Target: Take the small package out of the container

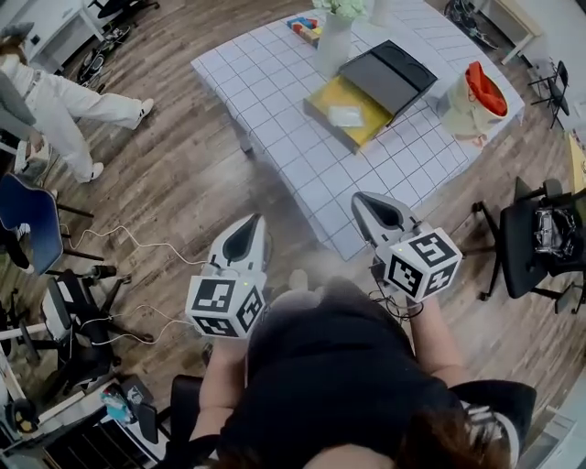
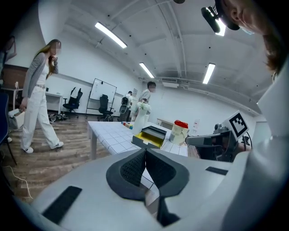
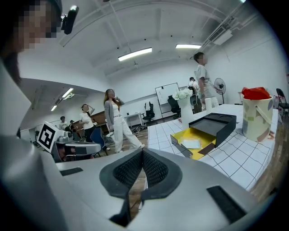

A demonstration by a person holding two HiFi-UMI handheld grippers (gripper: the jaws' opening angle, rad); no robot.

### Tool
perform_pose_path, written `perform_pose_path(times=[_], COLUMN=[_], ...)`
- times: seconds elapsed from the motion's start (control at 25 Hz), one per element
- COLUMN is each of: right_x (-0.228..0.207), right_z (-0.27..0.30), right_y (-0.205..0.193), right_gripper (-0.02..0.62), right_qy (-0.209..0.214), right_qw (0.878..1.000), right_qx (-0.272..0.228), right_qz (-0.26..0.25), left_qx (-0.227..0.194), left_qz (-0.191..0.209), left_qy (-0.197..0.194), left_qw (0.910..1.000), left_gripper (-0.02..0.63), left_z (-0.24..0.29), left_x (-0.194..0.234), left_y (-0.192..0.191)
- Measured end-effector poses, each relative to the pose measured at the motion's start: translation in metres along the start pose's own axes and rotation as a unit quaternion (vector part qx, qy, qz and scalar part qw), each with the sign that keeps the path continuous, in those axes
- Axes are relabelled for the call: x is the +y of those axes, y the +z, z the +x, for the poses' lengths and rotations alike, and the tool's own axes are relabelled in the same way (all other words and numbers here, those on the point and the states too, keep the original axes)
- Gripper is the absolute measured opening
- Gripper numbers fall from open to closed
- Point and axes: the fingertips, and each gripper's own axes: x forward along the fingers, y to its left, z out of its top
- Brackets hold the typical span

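An open box container [image 1: 322, 103] with a yellow inside lies on the white gridded table [image 1: 275, 82]; its dark lid [image 1: 389, 78] is folded back. A small white package [image 1: 346, 115] rests flat inside it, and the right gripper view shows the package [image 3: 191, 143] too. My left gripper [image 1: 255, 223] and right gripper [image 1: 361, 199] hover over the floor short of the table's near corner, well away from the container. Both are shut with nothing between the pads, as the left gripper [image 2: 145, 153] and right gripper [image 3: 142, 155] show in their own views. The container [image 2: 150, 136] lies ahead and to the right.
On the table stand a white vase [image 1: 334, 41], a pale bag with a red top [image 1: 476, 96] and colourful blocks [image 1: 305, 27]. A person in white [image 1: 64, 101] walks at the left. Office chairs [image 1: 536, 243] and floor cables [image 1: 137, 243] flank me.
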Motion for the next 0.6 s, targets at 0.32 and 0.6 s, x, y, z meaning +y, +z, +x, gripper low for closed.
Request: perform_pose_path(times=[0.32, 0.6], right_x=[-0.012, -0.044], right_z=[0.019, 0.034], right_y=[0.010, 0.032], right_gripper=[0.015, 0.023], right_qy=[-0.003, 0.009], right_qw=[1.000, 0.999], right_qx=[0.007, 0.012], right_qz=[-0.009, -0.048], left_qx=[0.013, 0.008], left_qz=[0.005, -0.003], left_qy=[-0.013, 0.008], left_qw=[0.9998, 0.9999], left_gripper=[0.028, 0.028], left_z=[0.020, 0.050], left_x=[0.008, 0.010], left_y=[0.005, 0.014])
